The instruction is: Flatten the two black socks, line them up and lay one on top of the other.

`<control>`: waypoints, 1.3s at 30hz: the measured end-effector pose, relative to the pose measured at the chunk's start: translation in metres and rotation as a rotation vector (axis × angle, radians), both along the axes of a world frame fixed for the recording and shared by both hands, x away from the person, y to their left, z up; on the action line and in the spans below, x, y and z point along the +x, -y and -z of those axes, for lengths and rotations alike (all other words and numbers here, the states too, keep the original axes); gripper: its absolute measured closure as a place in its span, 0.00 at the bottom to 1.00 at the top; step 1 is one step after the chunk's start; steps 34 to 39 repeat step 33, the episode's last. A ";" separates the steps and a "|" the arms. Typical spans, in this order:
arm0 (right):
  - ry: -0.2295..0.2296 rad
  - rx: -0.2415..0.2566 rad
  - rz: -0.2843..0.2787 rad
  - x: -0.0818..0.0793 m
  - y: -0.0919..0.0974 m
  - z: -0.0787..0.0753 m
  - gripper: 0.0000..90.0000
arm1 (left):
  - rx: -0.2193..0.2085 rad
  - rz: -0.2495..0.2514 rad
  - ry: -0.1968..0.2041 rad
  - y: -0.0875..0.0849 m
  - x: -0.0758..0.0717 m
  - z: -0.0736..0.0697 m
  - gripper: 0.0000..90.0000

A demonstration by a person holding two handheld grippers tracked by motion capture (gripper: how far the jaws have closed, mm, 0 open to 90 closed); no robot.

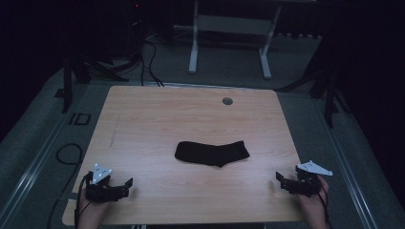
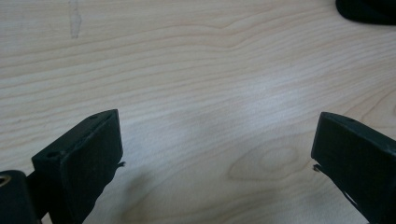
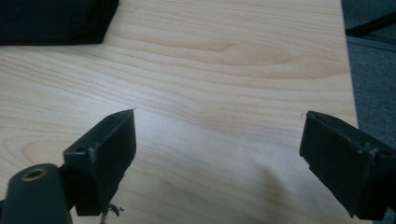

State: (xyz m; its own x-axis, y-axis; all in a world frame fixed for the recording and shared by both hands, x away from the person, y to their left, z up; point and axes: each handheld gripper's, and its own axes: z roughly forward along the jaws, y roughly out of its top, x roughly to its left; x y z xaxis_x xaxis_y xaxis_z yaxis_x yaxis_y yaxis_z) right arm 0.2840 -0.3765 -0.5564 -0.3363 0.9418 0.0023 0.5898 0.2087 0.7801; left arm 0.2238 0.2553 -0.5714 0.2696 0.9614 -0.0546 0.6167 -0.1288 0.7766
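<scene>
We have a black sock lying flat and untouched near the middle of the wooden surface, its foot bent toward 5 o'clock, so we judge the work barely begun: reaching, gripping and handling it all remain. Our left gripper waits at 8 o'clock from the sock, jaws spread and empty; our right gripper sits at 4 o'clock, likewise spread, both well apart from it.
</scene>
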 end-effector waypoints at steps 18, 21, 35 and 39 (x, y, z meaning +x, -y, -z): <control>0.053 0.007 0.076 -0.022 0.012 0.005 0.12 | 0.028 -0.121 0.051 -0.017 -0.026 0.000 0.03; 0.062 -0.006 0.093 -0.021 0.012 0.006 0.12 | 0.034 -0.137 0.057 -0.019 -0.029 0.000 0.03; 0.078 -0.013 0.087 -0.016 0.009 0.007 0.12 | 0.063 -0.153 0.065 -0.019 -0.028 0.000 0.03; 0.078 -0.013 0.087 -0.016 0.009 0.007 0.12 | 0.063 -0.153 0.065 -0.019 -0.028 0.000 0.03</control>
